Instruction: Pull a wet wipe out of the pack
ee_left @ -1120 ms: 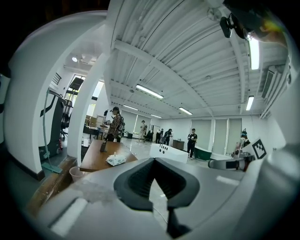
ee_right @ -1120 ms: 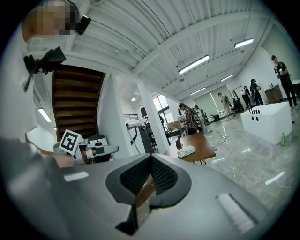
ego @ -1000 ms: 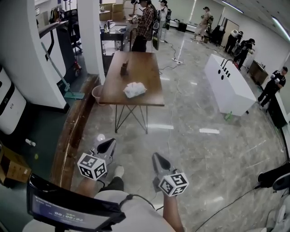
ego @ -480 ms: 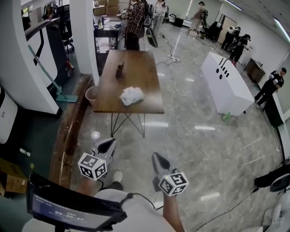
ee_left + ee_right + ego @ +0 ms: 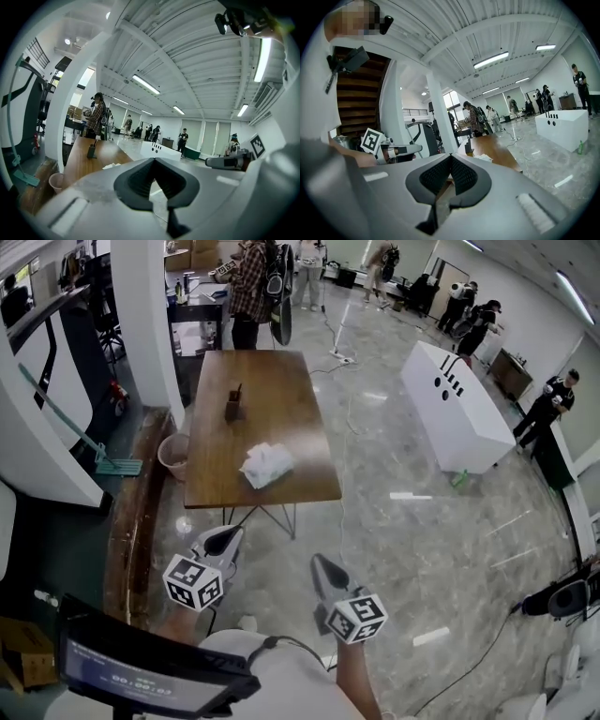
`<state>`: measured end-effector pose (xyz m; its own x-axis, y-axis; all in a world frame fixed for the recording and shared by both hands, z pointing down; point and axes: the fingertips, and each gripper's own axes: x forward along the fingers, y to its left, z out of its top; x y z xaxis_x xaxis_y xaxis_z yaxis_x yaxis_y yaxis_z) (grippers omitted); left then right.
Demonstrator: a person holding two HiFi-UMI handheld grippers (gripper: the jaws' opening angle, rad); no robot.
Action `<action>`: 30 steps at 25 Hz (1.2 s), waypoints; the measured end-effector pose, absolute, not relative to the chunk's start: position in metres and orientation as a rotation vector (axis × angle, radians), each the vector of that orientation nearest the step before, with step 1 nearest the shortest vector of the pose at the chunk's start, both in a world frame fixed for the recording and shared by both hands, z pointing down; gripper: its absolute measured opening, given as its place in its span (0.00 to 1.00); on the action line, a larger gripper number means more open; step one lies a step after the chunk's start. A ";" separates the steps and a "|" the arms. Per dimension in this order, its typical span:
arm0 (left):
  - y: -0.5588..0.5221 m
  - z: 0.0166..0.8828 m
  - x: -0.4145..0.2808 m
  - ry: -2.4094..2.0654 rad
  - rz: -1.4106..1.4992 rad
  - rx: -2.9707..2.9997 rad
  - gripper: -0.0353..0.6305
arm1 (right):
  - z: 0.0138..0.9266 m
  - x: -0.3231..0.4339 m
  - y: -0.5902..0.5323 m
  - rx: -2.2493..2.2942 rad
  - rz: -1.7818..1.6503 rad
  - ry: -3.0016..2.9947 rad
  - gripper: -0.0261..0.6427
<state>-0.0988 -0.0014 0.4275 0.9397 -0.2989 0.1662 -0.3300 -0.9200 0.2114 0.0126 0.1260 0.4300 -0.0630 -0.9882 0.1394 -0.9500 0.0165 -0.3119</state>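
Note:
A white, crumpled-looking wet wipe pack (image 5: 266, 465) lies near the front edge of a brown wooden table (image 5: 281, 390), well ahead of me. Both grippers hang over the marble floor, short of the table and apart from the pack. My left gripper (image 5: 225, 538) points toward the table's front left corner, jaws together and empty. My right gripper (image 5: 323, 566) is beside it, its jaws also meeting at the tips with nothing between them. The pack shows small beyond the left gripper (image 5: 153, 159) as a white patch (image 5: 111, 165), and past the right gripper (image 5: 450, 155) on the tabletop (image 5: 482, 158).
A small dark holder (image 5: 232, 407) stands mid-table. A pink bucket (image 5: 173, 456) sits by the table's left legs, beside a wooden platform edge (image 5: 127, 521) and a white pillar (image 5: 141, 324). A white box (image 5: 455, 404) stands to the right. Several people are at the back.
The table and pack have come closer and lower in the head view as I moved toward them. Both grippers keep their places in the view, jaws unchanged.

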 end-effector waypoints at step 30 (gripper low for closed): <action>-0.175 0.452 -0.012 -0.838 0.231 2.717 0.06 | 0.446 0.127 -0.118 -1.727 -0.456 2.568 0.05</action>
<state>-0.0120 -0.1752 0.4520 0.8180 -0.5252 0.2344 -0.5712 -0.7895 0.2245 0.1274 -0.1175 0.4464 -0.3905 -0.9084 0.1497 -0.9043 0.3480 -0.2472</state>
